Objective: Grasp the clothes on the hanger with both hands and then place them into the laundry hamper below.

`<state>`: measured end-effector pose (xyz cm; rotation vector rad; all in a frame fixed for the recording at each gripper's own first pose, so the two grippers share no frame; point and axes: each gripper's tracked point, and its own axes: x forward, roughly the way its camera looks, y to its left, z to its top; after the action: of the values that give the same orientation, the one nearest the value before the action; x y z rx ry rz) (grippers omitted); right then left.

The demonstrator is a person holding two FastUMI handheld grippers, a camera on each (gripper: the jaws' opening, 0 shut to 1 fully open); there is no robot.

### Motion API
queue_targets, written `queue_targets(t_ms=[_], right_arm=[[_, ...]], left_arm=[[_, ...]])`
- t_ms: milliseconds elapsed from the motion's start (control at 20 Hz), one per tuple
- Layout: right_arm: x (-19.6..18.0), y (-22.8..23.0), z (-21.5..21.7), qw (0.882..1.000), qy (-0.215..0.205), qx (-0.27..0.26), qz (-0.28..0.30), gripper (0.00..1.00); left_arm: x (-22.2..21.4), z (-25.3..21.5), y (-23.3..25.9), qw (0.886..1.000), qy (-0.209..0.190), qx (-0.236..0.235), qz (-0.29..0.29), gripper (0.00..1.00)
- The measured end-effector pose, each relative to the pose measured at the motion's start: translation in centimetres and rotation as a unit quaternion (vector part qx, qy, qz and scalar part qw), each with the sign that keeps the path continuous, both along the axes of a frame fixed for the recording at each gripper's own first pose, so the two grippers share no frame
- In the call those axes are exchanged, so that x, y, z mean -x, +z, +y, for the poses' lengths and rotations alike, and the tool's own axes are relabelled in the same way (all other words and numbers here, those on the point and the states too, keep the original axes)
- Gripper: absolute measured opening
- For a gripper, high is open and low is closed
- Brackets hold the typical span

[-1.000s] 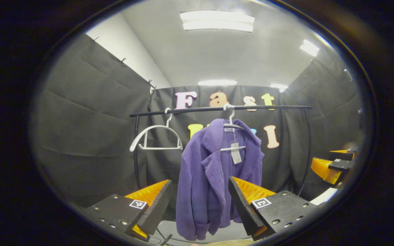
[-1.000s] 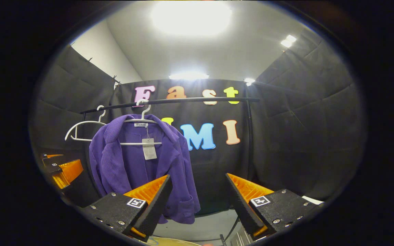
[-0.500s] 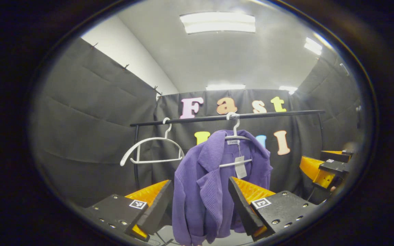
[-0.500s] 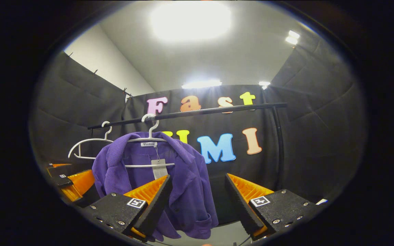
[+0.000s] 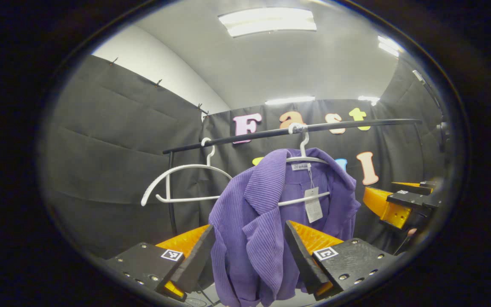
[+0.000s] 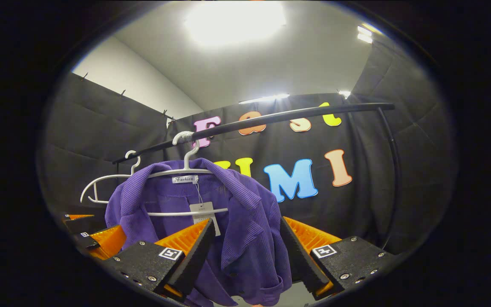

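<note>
Purple ribbed knit jacket (image 5: 262, 230) hangs on a white plastic hanger (image 6: 188, 170) from the black metal rail (image 5: 296, 130); white paper swing tag (image 5: 313, 204) dangles at its collar, too small to read. Empty white hanger (image 5: 181, 183) on the rail beside the jacket. Black cloth walls, white ceiling, strip lights. Left claw (image 5: 245, 249) open, fingers straddling the jacket front, not gripping; right claw (image 6: 245, 245) likewise.

Ribbed cloth jacket (image 5: 262, 221) — matt

Black rail (image 5: 335, 127) carries 2 white hangers: one bare (image 5: 177, 181), one w/ purple jacket (image 5: 267, 221).
</note>
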<state>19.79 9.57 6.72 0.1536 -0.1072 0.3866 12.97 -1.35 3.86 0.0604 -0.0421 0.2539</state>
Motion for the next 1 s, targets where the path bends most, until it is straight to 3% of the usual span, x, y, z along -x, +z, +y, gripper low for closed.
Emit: queue_targets(t_ms=[100, 200, 350, 400, 500, 550, 600, 700, 750, 800, 950, 1000], right_arm=[[-1.6, -0.4, 0.4, 1.000, 0.005, 0.000, 0.008, 0.94], [-3.2, -1.0, 1.1, 1.000, 0.015, -0.001, 0.018, 0.94], [-5.2, -1.8, 2.1, 0.999, 0.029, 0.003, 0.031, 0.94], [-5.7, -2.2, 2.4, 0.999, 0.033, 0.004, 0.035, 0.95], [-6.6, -2.9, 3.1, 0.998, 0.043, 0.008, 0.043, 0.94], [-7.1, -3.2, 3.6, 0.998, 0.047, 0.009, 0.046, 0.95], [-7.4, -3.5, 3.9, 0.998, 0.052, 0.010, 0.047, 0.95], [-8.1, -4.0, 4.8, 0.997, 0.064, 0.012, 0.046, 0.95], [-8.4, -4.2, 5.0, 0.996, 0.068, 0.010, 0.048, 0.95], [-8.5, -4.4, 5.3, 0.996, 0.073, 0.007, 0.051, 0.92], [-8.9, -5.0, 5.3, 0.995, 0.078, 0.006, 0.059, 0.83], [-9.0, -5.2, 5.6, 0.995, 0.080, 0.009, 0.061, 0.79]], left_arm=[[-1.2, -0.1, -0.5, 1.000, 0.007, -0.004, 0.005, 0.94], [-2.6, -0.3, -1.2, 1.000, 0.012, -0.006, 0.011, 0.99], [-4.3, -0.6, -2.0, 1.000, 0.018, -0.010, 0.014, 0.99], [-4.7, -0.5, -2.3, 0.999, 0.024, -0.013, 0.016, 0.94], [-5.3, -0.2, -2.7, 0.999, 0.035, -0.014, 0.020, 0.99], [-5.6, -0.2, -3.0, 0.999, 0.039, -0.014, 0.022, 0.94], [-6.0, -0.2, -3.3, 0.999, 0.042, -0.015, 0.024, 0.99], [-6.7, -0.1, -3.9, 0.998, 0.052, -0.016, 0.030, 0.99], [-7.0, -0.1, -4.0, 0.998, 0.056, -0.016, 0.030, 0.90], [-7.3, -0.2, -4.1, 0.998, 0.059, -0.017, 0.029, 0.95], [-7.8, -0.3, -4.5, 0.997, 0.066, -0.024, 0.033, 0.94], [-8.0, -0.3, -4.7, 0.997, 0.070, -0.026, 0.035, 0.99]])
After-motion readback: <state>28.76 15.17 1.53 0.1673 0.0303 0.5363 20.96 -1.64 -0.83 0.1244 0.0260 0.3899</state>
